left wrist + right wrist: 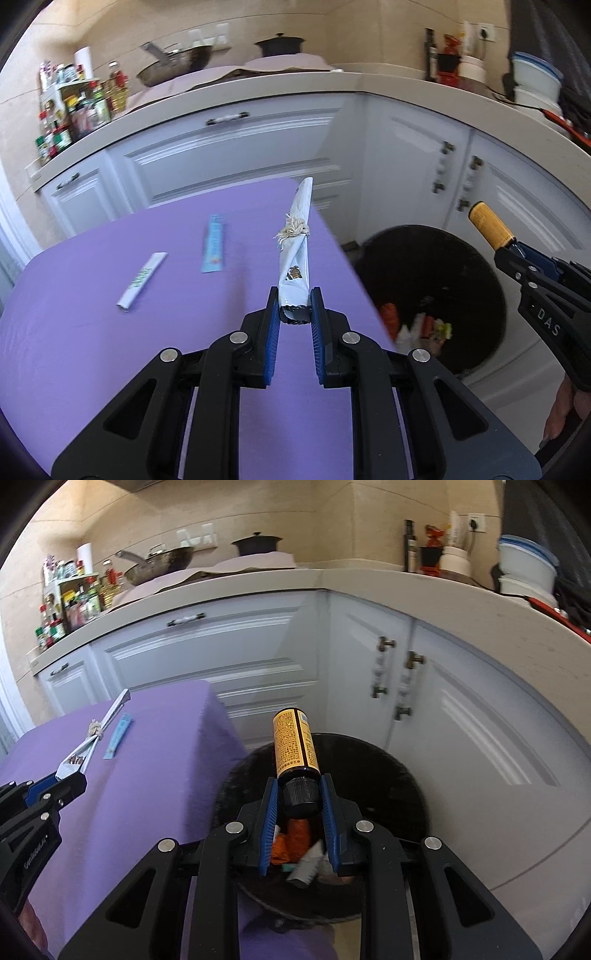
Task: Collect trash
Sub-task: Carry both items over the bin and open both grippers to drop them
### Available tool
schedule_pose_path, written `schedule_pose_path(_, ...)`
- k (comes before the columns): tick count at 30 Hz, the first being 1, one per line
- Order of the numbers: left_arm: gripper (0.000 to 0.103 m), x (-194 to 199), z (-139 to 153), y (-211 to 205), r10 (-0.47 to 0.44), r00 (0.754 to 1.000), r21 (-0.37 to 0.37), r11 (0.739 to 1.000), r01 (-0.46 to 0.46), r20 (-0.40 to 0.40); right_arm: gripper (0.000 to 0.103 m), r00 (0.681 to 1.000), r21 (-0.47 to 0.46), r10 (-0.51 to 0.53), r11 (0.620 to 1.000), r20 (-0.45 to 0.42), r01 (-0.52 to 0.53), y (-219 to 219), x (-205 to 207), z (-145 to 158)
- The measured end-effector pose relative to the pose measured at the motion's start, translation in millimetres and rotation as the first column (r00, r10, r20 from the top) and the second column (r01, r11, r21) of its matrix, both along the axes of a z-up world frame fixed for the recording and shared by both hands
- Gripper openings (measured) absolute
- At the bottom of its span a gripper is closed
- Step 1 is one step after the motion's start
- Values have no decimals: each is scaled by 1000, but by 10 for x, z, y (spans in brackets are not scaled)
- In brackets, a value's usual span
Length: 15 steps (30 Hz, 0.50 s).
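Note:
My left gripper (pixel 294 301) is shut on the crimped end of a rolled white wrapper (pixel 295 251) with a tuft of string tied round it, held above the right part of the purple table (pixel 92 332). My right gripper (pixel 298 792) is shut on the black cap of a small brown bottle with a yellow label (pixel 294 744), held over the black trash bin (pixel 391 775). The bin (pixel 461 266) stands on the floor at the table's right edge and holds orange and white scraps. Each gripper shows in the other view: the right one (pixel 511 245) with its bottle, the left one (pixel 70 773) with its wrapper.
A light blue packet (pixel 213 243) and a white-and-green packet (pixel 142 280) lie on the table. White cabinets (pixel 240 147) and a counter with a pan, a pot and a spice rack (pixel 74 107) run behind. Stacked containers (pixel 535 77) sit at the right.

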<state>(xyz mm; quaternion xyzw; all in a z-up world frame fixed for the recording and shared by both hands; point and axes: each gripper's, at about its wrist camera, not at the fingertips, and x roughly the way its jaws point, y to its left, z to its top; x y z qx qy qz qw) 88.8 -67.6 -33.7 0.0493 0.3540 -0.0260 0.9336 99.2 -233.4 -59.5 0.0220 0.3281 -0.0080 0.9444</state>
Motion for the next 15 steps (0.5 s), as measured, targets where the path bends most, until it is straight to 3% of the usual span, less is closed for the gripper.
schedule_pose_path(15, 16, 53, -142, -618, -86, 996, 27, 996, 86, -23, 24, 996, -16, -92, 996, -2, 92, -443, -152, -90)
